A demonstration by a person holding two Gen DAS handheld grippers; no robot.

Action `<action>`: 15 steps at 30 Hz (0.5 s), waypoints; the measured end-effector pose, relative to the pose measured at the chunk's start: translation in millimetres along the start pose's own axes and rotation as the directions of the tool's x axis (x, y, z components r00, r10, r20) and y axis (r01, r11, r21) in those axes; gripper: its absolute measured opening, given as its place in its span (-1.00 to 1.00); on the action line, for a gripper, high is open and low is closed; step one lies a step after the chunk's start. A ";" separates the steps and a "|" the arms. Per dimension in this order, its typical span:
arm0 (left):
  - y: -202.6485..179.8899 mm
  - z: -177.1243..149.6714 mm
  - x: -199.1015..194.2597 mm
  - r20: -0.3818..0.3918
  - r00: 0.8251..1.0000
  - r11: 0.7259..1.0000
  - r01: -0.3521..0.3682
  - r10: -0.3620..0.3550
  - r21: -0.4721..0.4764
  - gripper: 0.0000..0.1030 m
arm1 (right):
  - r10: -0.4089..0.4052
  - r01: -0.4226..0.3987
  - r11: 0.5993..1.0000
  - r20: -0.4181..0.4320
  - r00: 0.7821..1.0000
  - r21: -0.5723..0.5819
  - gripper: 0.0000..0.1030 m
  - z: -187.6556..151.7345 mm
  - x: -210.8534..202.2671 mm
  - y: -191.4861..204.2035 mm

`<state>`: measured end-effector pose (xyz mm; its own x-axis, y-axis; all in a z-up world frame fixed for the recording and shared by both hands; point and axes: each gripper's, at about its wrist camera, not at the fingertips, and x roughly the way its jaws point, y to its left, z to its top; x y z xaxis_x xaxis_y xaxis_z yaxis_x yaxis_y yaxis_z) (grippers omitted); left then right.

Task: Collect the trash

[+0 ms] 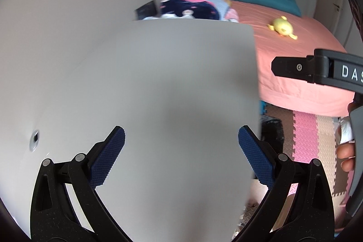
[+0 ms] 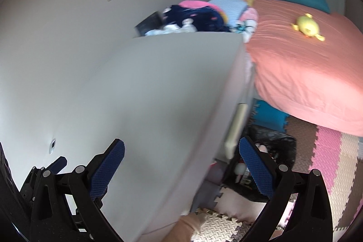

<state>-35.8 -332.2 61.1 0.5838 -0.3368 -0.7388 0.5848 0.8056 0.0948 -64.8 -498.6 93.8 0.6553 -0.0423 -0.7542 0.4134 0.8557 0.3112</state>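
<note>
My left gripper [image 1: 181,155] has its blue pads spread wide with nothing between them, facing the flat grey side of a cabinet [image 1: 172,94]. My right gripper [image 2: 181,158] is parted and empty too; from the left camera I see its black body off to the right with fingers of the person's hand [image 1: 346,155] wrapped on the handle.

The trash I'm after seems to sit low, past the cabinet's corner: a black bin bag [image 2: 272,142] on the foam floor mat [image 2: 329,151], at the foot of the bed [image 2: 306,69]. Something pale shows at its mouth, but the blur keeps me from naming it, and I can't tell how full the bag is.

My worry is the cabinet edge. Both tools are close to it, and swinging right toward the bag could clip that corner or knock the two grippers together. I could also grab the wrong thing: the clothes heaped on the cabinet top [image 2: 204,13] and the yellow plush toy [image 2: 306,25] are not rubbish
</note>
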 end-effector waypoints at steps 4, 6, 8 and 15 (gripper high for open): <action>48.0 -17.6 -12.2 0.000 1.000 0.997 -0.025 0.025 -0.079 0.88 | 0.030 -0.031 0.998 -0.025 0.999 -0.052 0.95 -11.5 10.5 43.6; 71.9 -27.7 -18.4 0.001 0.999 0.992 -0.036 0.036 -0.121 0.88 | 0.039 -0.042 0.996 -0.042 0.998 -0.079 0.95 -19.2 16.3 67.4; 93.7 -38.0 -23.8 -0.003 0.999 0.986 -0.051 0.051 -0.156 0.88 | 0.052 -0.058 0.993 -0.054 0.997 -0.107 0.95 -28.5 21.1 92.2; 170.6 -88.4 -47.0 -0.036 0.991 0.959 -0.136 0.131 -0.247 0.88 | 0.080 -0.100 0.976 -0.110 0.991 -0.192 0.95 -70.0 34.3 164.2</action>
<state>-13.3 -135.8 53.0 0.6347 -0.2109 -0.7434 0.3428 0.9390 0.0262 -18.7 -323.5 78.5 0.6128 0.0830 -0.7858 0.2166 0.9387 0.2681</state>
